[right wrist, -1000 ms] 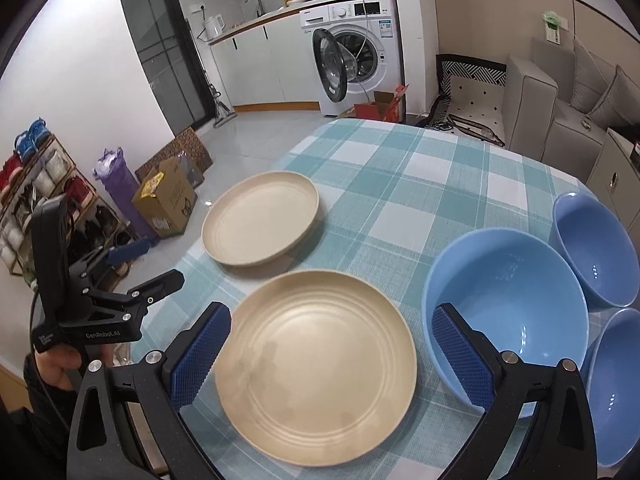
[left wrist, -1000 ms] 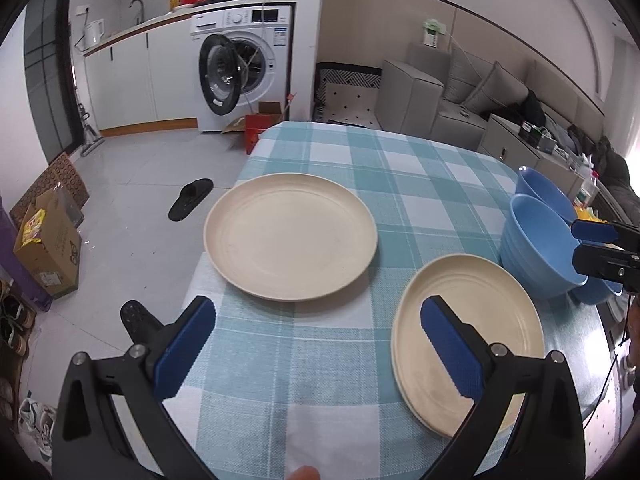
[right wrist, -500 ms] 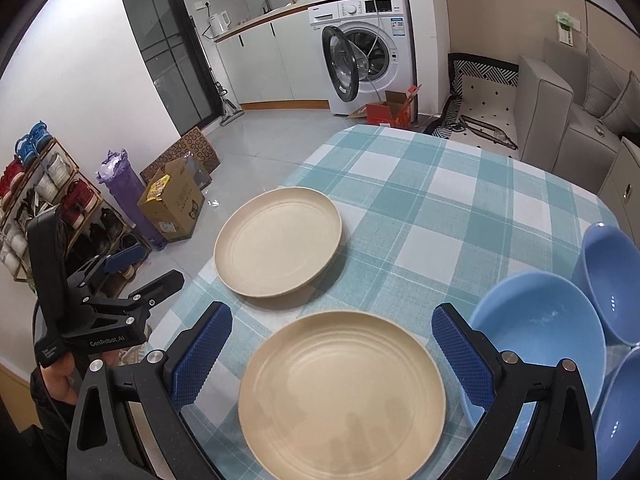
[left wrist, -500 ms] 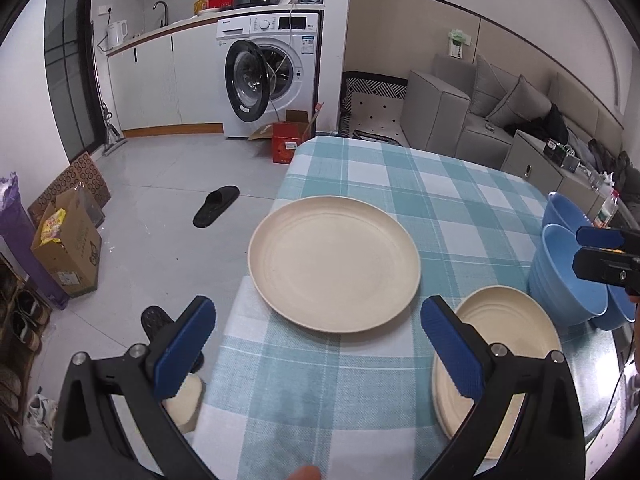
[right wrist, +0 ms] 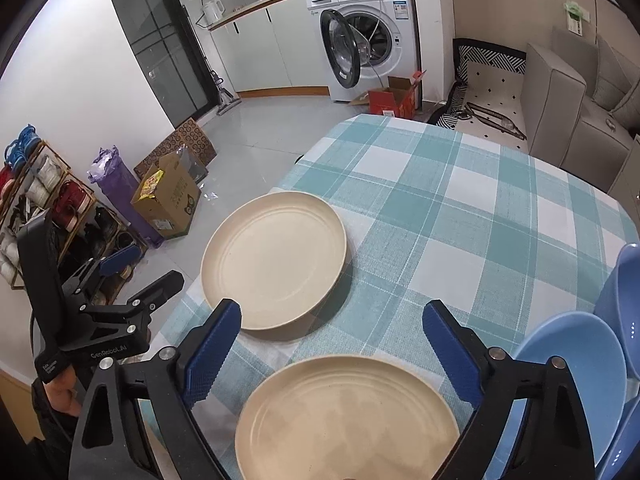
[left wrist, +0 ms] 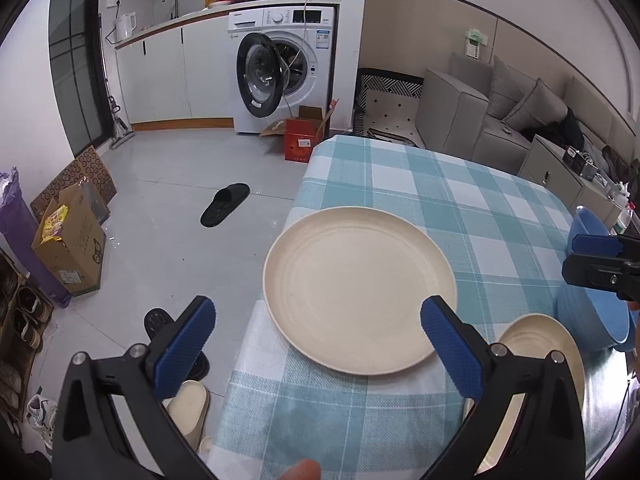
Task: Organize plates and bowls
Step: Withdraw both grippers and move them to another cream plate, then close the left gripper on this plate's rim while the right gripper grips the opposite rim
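Observation:
Two cream plates lie on the checked tablecloth. The far plate (left wrist: pixel 360 292) (right wrist: pixel 274 270) sits near the table's left edge. The near plate (right wrist: pixel 348 416) (left wrist: pixel 536 368) lies below my right gripper (right wrist: pixel 332 316), whose jaws are closing while still wide, touching nothing. Several blue bowls (right wrist: pixel 572 364) (left wrist: pixel 592 316) stand close together at the right, cut off by the frame. My left gripper (left wrist: pixel 316 316) (right wrist: pixel 148 270) is open and empty, hovering over the table's left edge just short of the far plate. My right gripper (left wrist: pixel 574 258) shows at the right edge of the left wrist view.
The table's left edge (left wrist: pixel 256 320) drops to a grey floor with slippers (left wrist: pixel 224 204), a cardboard box (right wrist: pixel 168 200) and a shoe rack (right wrist: pixel 36 196). A washing machine (left wrist: pixel 280 68) with its door open and a grey sofa (left wrist: pixel 480 120) stand beyond the table.
Both grippers have moved left across the table, so the plates and bowls have slid right and down in both views. The right gripper's fingers stand slightly closer together.

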{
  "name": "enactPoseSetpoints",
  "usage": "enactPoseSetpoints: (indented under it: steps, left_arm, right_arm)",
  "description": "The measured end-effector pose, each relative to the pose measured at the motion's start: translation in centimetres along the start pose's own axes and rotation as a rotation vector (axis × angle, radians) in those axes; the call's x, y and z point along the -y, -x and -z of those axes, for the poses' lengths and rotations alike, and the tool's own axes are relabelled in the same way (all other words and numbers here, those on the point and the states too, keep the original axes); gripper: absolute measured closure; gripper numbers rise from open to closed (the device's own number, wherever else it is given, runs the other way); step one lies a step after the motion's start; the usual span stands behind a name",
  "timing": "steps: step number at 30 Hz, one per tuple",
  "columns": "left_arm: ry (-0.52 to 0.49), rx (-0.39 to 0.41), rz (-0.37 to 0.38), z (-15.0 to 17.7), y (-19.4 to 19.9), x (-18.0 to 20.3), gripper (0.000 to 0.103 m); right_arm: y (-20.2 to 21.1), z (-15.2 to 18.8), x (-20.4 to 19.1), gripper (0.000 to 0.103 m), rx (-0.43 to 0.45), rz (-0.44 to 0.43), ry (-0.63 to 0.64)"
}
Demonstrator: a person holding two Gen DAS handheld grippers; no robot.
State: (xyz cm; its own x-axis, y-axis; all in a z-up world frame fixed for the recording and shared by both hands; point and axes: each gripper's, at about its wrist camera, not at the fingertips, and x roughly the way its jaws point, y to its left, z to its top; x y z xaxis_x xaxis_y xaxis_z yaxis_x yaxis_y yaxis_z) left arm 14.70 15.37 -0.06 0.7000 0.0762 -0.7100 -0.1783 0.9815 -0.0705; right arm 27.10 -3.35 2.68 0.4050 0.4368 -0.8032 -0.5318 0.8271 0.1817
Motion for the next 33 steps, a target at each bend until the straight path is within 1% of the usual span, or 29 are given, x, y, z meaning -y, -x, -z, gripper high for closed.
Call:
enactPoseSetpoints:
  steps: [4, 9, 18, 27, 28, 30, 31, 32, 33]
  left_arm:
    - [-0.023, -0.005, -0.024, -0.3, -1.1, 0.0, 0.0]
    - [-0.009, -0.033, -0.036, -0.7, -2.5, -0.4, 0.0]
    - [0.003, -0.063, -0.069, -0.9, -4.8, -1.7, 0.0]
    - [0.015, -0.113, -0.055, -0.9, -7.0, -2.5, 0.002]
    - [0.017, -0.118, -0.051, -0.8, -7.2, -2.5, 0.002]
    - [0.019, -0.123, -0.045, -0.7, -7.5, -2.5, 0.002]
    - [0.018, -0.126, -0.042, -0.7, -7.7, -2.5, 0.005]
    - [0.019, -0.13, -0.036, -0.7, -7.8, -2.5, 0.011]
    - [0.022, -0.137, -0.032, -0.6, -8.0, -2.6, 0.012]
  right_arm:
    - [-1.6, -0.8, 0.1, 0.009, -0.021, -0.006, -0.005]
    - [-3.9, -1.6, 0.5, 0.009, -0.044, -0.019, -0.02]
    - [-7.8, -2.4, 0.8, 0.02, -0.096, -0.022, -0.027]
    - [-10.6, -2.8, 1.0, 0.023, -0.145, -0.013, -0.035]
    - [-10.9, -2.7, 1.0, 0.026, -0.152, -0.015, -0.036]
    - [-11.7, -2.7, 1.0, 0.028, -0.169, -0.013, -0.037]
    - [-12.0, -2.6, 1.0, 0.028, -0.174, -0.011, -0.038]
    - [-12.4, -2.6, 1.0, 0.03, -0.181, -0.007, -0.039]
    - [-12.7, -2.5, 1.0, 0.032, -0.189, -0.002, -0.038]
